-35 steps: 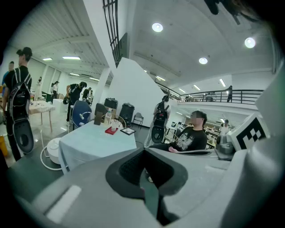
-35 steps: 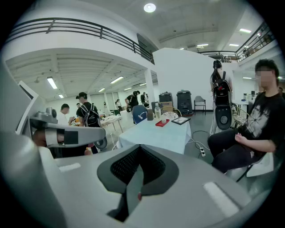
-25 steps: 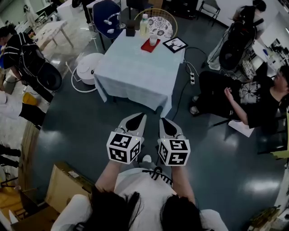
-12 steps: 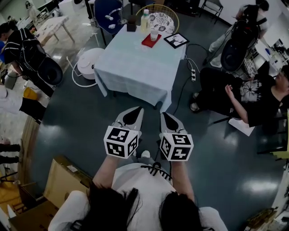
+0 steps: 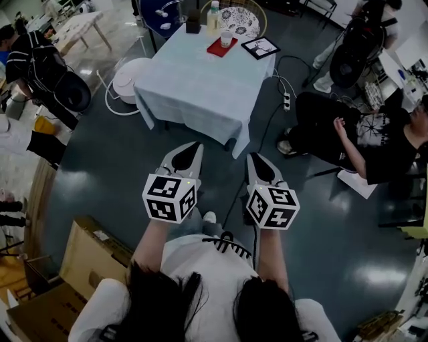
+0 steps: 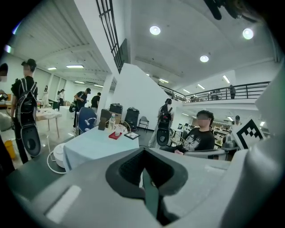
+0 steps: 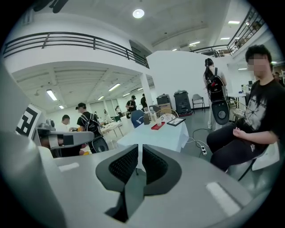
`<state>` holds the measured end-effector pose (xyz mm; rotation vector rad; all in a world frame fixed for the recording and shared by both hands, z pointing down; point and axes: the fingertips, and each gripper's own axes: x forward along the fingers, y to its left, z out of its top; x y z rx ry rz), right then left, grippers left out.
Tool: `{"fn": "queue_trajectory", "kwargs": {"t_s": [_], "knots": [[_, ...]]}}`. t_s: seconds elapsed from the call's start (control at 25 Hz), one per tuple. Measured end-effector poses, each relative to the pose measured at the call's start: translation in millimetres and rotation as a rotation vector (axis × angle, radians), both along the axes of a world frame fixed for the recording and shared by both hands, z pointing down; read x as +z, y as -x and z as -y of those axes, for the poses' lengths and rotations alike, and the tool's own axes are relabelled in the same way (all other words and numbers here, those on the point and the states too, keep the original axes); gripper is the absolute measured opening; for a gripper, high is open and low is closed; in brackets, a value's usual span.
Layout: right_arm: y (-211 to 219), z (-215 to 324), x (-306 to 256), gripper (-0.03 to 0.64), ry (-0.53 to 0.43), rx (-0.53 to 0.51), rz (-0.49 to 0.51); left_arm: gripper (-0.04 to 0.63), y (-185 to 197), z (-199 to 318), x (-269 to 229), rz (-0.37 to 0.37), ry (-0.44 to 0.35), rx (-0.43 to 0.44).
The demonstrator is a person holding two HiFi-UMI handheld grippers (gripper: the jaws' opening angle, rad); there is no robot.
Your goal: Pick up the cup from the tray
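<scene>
Left gripper (image 5: 194, 144) jaws pressed together, empty. Right gripper (image 5: 253, 156) jaws a slit apart, just been opening, nothing between them. Versus a second ago: the grippers sit wider apart, the right one has shifted right, and the table (image 5: 194, 83) is higher in the head view. Cup (image 5: 226, 39) stands upright on the red tray (image 5: 219, 49) at the table's far edge, well apart from both grippers, straight ahead of the jaws. Cup is small, pale and translucent; contents can't be made out. A bottle (image 5: 213, 18) stands just beside the tray.
</scene>
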<state>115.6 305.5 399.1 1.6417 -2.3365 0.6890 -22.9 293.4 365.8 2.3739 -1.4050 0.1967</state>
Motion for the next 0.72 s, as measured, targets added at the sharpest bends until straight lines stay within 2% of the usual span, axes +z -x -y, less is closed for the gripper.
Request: {"fn": "queue_trajectory", "kwargs": {"t_s": [0.08, 0.28, 0.4, 0.72], "knots": [[-6, 1, 4, 0.055, 0.006, -0.004, 0.004, 0.000, 1, -1, 4, 0.001, 0.005, -0.013], [-6, 1, 8, 0.087, 0.004, -0.048, 0.004, 0.000, 11, 2, 2, -0.055, -0.017, -0.093], [-5, 11, 4, 0.098, -0.021, -0.048, -0.004, 0.000, 9, 13, -2, -0.020, -0.039, -0.077], [-8, 41, 9, 0.098, -0.012, -0.029, -0.021, 0.000, 12, 44, 3, -0.018, -0.036, -0.070]]}}
